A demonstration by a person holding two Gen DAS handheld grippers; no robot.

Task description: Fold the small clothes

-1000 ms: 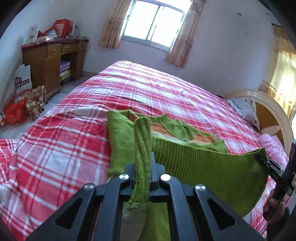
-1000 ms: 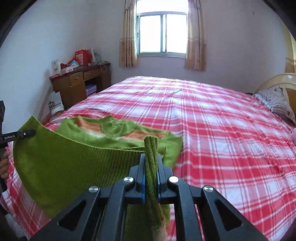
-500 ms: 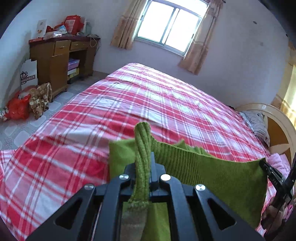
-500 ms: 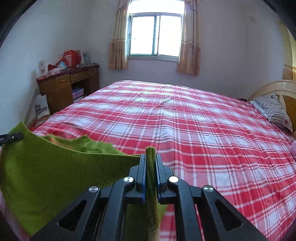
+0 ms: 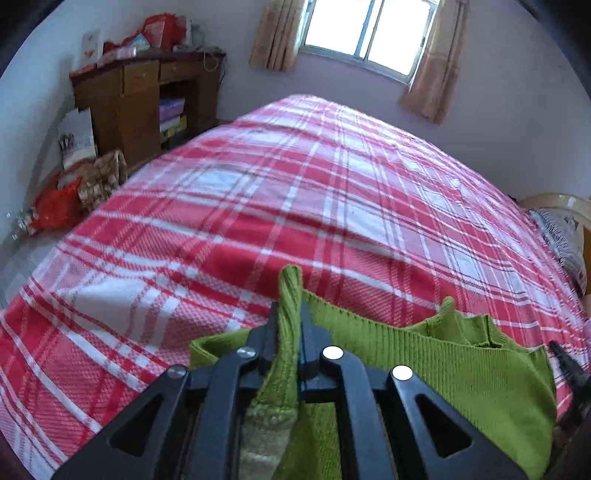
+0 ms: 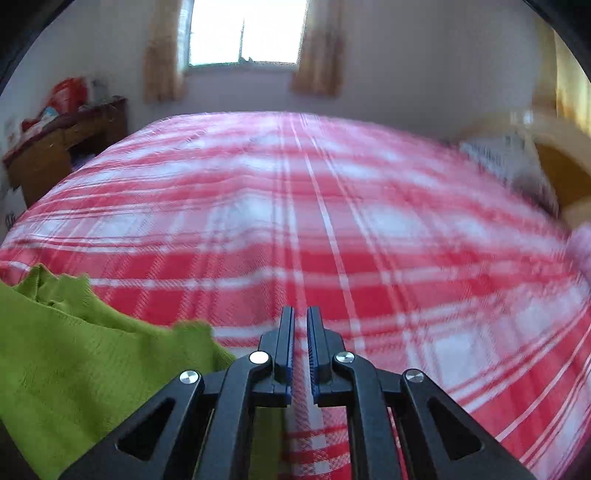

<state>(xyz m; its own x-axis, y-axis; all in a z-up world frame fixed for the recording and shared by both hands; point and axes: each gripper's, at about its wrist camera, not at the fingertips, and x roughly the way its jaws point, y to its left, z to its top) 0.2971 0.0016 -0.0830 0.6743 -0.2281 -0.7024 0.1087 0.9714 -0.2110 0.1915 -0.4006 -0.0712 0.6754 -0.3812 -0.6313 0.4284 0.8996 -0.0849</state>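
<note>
A small green knitted sweater [image 5: 461, 365] lies at the near edge of the red plaid bed [image 5: 295, 206]. My left gripper [image 5: 290, 314] is shut on a bunched green edge of the sweater, which sticks up between the fingers. In the right wrist view the sweater [image 6: 74, 373] lies at the lower left. My right gripper [image 6: 301, 321] is empty, its blue-padded jaws a narrow gap apart, just right of the sweater's edge. The right wrist view is blurred by motion. The tip of the right gripper also shows at the right edge of the left wrist view [image 5: 565, 365].
A wooden desk [image 5: 147, 99] with boxes and bags stands left of the bed, with red bags [image 5: 55, 206] on the floor. A window [image 5: 373, 33] with curtains is at the far wall. A pillow [image 5: 561, 236] and wooden headboard [image 6: 554, 162] are on the right.
My right gripper has let go of the sweater's corner and moved right. The sweater has dropped lower onto the bed. My left gripper still holds its edge.
</note>
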